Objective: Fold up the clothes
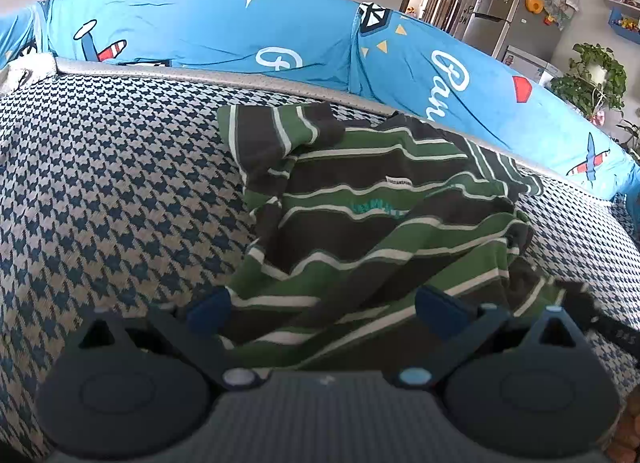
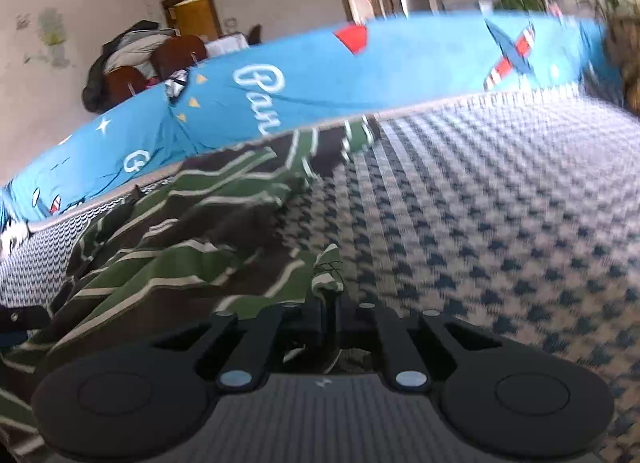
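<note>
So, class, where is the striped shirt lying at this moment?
The striped shirt lies crumpled on the houndstooth sofa seat, centre-right in the left wrist view, below the blue backrest cover.

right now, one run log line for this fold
stage: grasping | striped shirt: crumpled on sofa | left gripper: open over hem | right gripper: shut on shirt edge

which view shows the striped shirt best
The left wrist view: the shirt lies sharp and almost whole on the sofa. The right wrist view shows it blurred, side-on and cut off, an edge pinched in the right gripper.
</note>
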